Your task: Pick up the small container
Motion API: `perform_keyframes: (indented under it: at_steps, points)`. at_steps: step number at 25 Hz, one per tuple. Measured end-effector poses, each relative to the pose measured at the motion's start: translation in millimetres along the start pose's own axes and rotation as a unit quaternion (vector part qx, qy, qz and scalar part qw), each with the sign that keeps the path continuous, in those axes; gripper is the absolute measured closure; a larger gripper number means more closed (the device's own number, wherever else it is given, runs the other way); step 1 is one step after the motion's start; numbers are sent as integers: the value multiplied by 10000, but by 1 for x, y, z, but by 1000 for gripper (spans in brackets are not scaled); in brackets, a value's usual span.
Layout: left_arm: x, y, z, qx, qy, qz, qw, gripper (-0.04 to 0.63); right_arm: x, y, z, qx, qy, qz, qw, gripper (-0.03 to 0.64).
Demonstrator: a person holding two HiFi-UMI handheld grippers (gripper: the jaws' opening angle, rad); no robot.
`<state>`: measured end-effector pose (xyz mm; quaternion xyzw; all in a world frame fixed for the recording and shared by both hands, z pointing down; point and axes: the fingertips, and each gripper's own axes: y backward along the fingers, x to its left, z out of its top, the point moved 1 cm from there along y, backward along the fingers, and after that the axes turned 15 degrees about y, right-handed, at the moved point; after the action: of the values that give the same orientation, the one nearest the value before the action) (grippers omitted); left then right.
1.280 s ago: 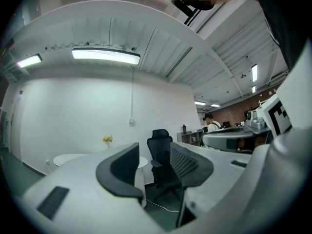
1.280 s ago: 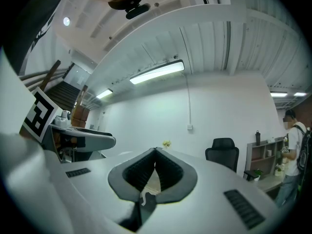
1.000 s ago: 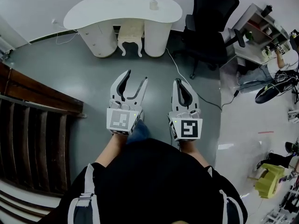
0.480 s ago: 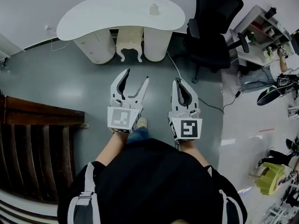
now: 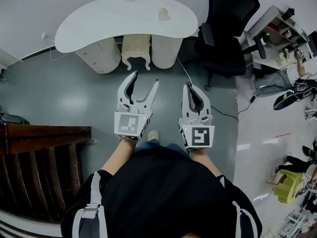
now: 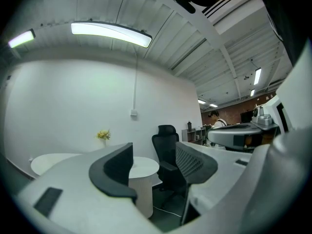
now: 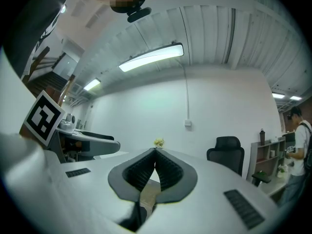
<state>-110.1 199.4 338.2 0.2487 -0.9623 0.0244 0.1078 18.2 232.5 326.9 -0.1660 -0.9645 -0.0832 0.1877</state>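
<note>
At upper centre, one small container stands on one white table, lower in frame than a second ago. Of two grippers below, the left gripper gapes empty and the right gripper is closed, empty.

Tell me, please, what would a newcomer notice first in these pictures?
First, the two grippers in the middle of the head view: the left gripper with jaws apart and empty, the right gripper with jaws together. Ahead stands a curved white table with a small container on it, and a black chair to its right.
</note>
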Motion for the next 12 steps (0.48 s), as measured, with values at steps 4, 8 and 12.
perform_keyframes:
  at_steps: [4, 8, 12]
  points:
    - [11, -11, -1, 98, -3, -27, 9999, 328, 0, -13, -3, 24, 14, -62, 10000, 595]
    - [18, -22, -1, 12, 5, -119, 9999, 328, 1, -25, -6, 47, 14, -90, 9999, 595]
    - [22, -33, -1, 86, 19, -136, 9999, 328, -3, -34, -10, 91, 7, -90, 9999, 595]
